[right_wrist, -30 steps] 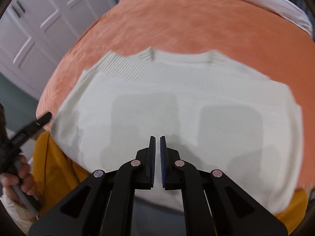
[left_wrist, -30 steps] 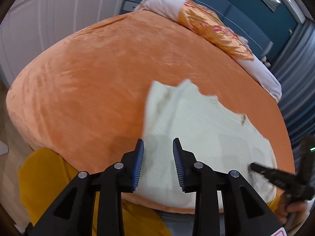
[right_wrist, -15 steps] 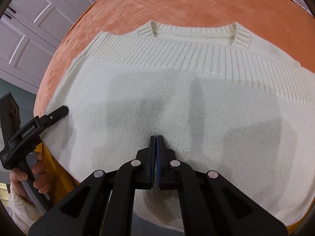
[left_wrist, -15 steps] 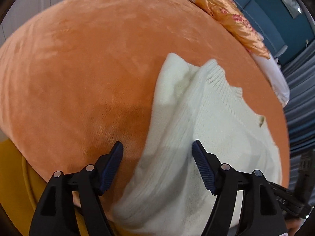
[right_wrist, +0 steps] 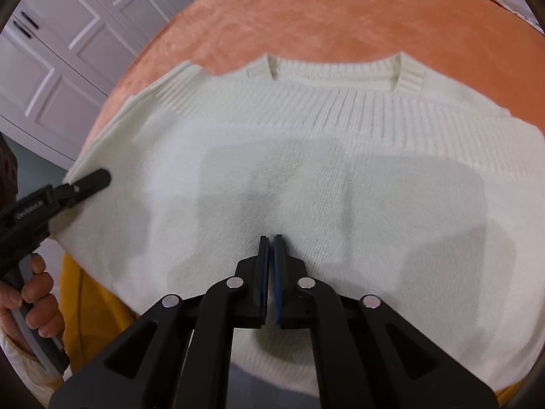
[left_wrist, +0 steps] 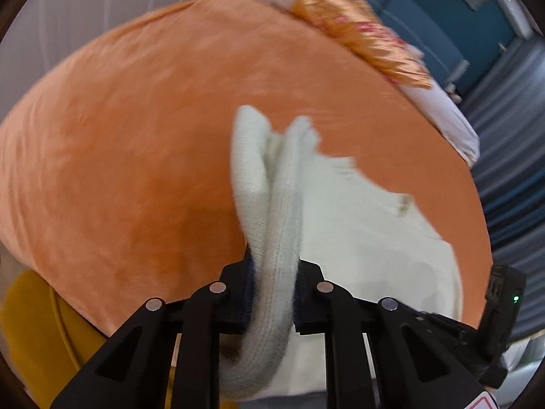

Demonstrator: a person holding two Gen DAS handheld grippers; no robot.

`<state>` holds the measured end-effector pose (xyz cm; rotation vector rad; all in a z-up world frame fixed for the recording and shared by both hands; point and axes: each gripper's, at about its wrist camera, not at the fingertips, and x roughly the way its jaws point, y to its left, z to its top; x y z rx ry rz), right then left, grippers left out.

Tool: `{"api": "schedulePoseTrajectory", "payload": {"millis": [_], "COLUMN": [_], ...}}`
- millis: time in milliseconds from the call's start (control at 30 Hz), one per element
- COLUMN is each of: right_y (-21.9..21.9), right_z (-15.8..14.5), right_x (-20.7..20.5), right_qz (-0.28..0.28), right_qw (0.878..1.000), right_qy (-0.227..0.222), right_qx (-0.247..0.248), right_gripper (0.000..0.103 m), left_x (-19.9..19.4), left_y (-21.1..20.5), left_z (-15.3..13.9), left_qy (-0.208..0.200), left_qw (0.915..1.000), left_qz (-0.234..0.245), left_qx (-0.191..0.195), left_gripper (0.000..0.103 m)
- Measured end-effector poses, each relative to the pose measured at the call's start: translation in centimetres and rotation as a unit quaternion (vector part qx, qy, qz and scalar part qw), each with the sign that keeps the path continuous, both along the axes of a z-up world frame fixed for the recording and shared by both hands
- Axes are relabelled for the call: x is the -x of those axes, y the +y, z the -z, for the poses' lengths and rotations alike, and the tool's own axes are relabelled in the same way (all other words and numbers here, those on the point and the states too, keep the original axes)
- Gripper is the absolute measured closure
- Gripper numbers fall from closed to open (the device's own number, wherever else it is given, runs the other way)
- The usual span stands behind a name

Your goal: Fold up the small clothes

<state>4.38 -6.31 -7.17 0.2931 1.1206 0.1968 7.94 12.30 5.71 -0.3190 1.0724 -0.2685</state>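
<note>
Sweater (right_wrist: pixel 306 177), cream knit, lay flat on our orange bedspread (right_wrist: pixel 340 24), neckline farthest from us. Our left gripper (left_wrist: pixel 274 266) had clamped a bunched fold of its side edge. Our right gripper (right_wrist: pixel 271 248) hovered above its middle, fingers nearly touching, gripping nothing. Beyond lay a pillow (left_wrist: pixel 361 37).

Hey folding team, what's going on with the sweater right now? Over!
Left gripper shut on cream sweater's left edge, bunched between fingers. Right gripper shut, empty, over sweater's middle. Sweater flat on orange blanket. Nothing blocking.
</note>
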Motion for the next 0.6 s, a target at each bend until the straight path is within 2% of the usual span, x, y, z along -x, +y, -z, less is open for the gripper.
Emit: {"api": "schedulePoseTrajectory", "payload": {"millis": [167,333,433,500,600], "right_y": [-4.5,-10.4,-13.9,-15.5,-16.8], "right_z": [-1.7,-2.0,-1.5,-1.3,-0.9], "right_x": [4.3,9.0,12.0,13.0,13.8], "right_qz": [0.042,0.110,0.147,0.159,0.177], "right_qw": [0.998,0.993,0.988,0.987,0.983], "right_qy": [-0.034,-0.042,-0.034,-0.028,-0.025], "right_qx": [-0.034,-0.020,-0.017,-0.020,-0.028], "right_gripper": [0.096,0.096,0.096,0.096,0.096], "left_x": [1.8,3.1,3.6,3.8,3.4], "left_y": [-7.9,-17.1,-22.1,-25.1,-26.6], "left_z": [-4.8,-5.3,-3.6,-1.0,3.5], "left_qy": [-0.059,-0.077,-0.066,-0.054,-0.008], "left_qw": [0.9945,0.9806,0.9712,0.9647,0.9648], "left_qz": [0.084,0.175,0.223,0.245,0.245], "left_qx": [-0.020,-0.044,-0.050,-0.080,-0.096], "left_gripper": [0.091,0.091,0.091,0.091,0.091]}}
